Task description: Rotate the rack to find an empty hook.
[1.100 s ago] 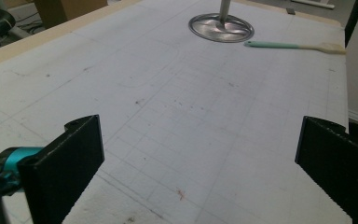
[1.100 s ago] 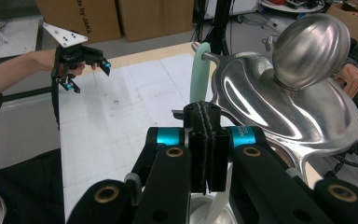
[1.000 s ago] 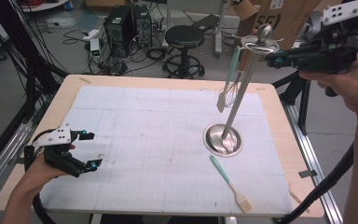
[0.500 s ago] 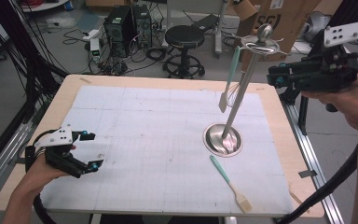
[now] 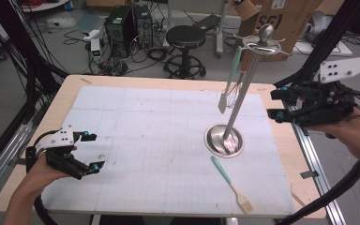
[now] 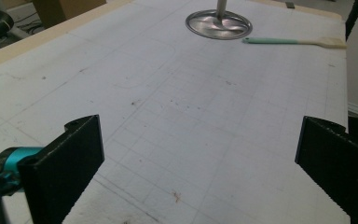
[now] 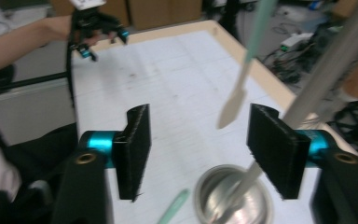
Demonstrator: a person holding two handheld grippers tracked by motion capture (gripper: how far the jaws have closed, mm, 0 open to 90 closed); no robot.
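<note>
A metal stand rises from a round base [image 5: 223, 139] to a top disc [image 5: 262, 44] on the white mat. A teal-handled spatula [image 5: 231, 79] hangs from the disc, with a wire whisk [image 5: 234, 96] behind it. A second teal spatula [image 5: 229, 183] lies flat in front of the base. My right gripper [image 5: 273, 104] is to the right of the pole, level with its middle. Its jaws have just been opening and hold nothing; the hanging spatula [image 7: 235, 105] is beyond them. My left gripper [image 5: 95, 151] rests open and empty at the mat's left edge.
The wooden table edge [image 5: 168, 82] frames the white mat [image 5: 150, 140]. The stand's pole [image 7: 326, 70] slants across the right gripper view, close to the right jaw. A black stool [image 5: 185, 40], computer boxes and cables stand on the floor behind the table.
My right gripper has come down and drawn back to the right from the stand's top, and its jaws have spread apart. The left gripper has stayed put.
</note>
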